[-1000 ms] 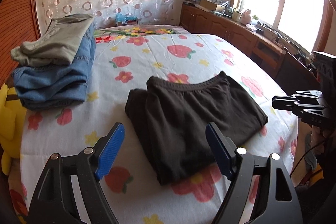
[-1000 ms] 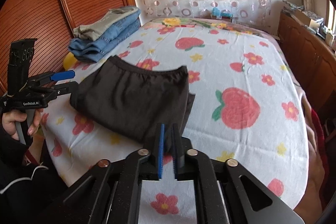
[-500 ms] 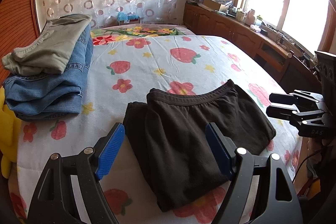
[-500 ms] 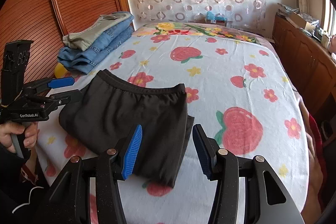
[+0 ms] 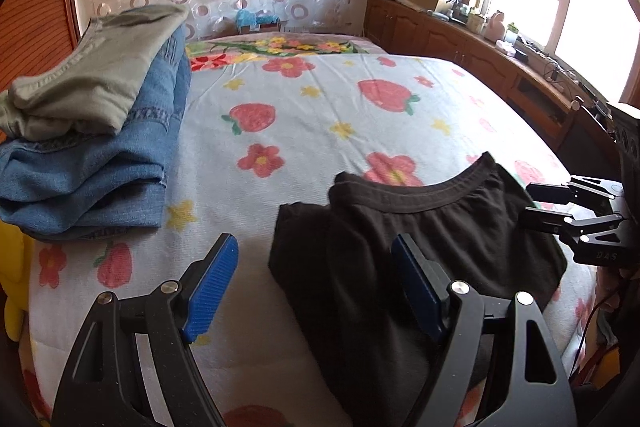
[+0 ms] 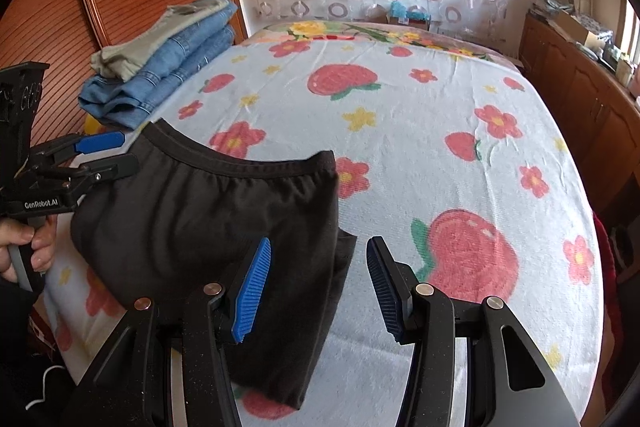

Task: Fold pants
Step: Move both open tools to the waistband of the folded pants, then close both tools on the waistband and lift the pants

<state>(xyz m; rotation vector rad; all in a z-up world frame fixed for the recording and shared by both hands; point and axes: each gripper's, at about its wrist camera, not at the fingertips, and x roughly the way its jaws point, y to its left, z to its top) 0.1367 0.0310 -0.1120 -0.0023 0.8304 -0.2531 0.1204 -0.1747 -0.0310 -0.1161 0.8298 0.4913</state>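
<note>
Dark brown pants [image 5: 400,247] lie folded on the bed near its front edge, waistband toward the far side; they also show in the right wrist view [image 6: 208,223]. My left gripper [image 5: 316,287] is open and empty, hovering over the left part of the pants. My right gripper [image 6: 316,287] is open and empty, over the right edge of the pants. Each gripper shows in the other's view: the right gripper [image 5: 540,205] at the pants' right side, the left gripper [image 6: 104,153] at their left side.
A stack of folded blue jeans [image 5: 100,163] with a grey-green garment [image 5: 96,83] on top sits at the bed's left side, also in the right wrist view [image 6: 168,67]. The strawberry-print sheet [image 5: 320,115] covers the bed. Wooden cabinets [image 5: 460,43] line the right wall.
My right gripper was shut a second ago and has opened. Both grippers have moved closer in over the pants. The pants have not moved.
</note>
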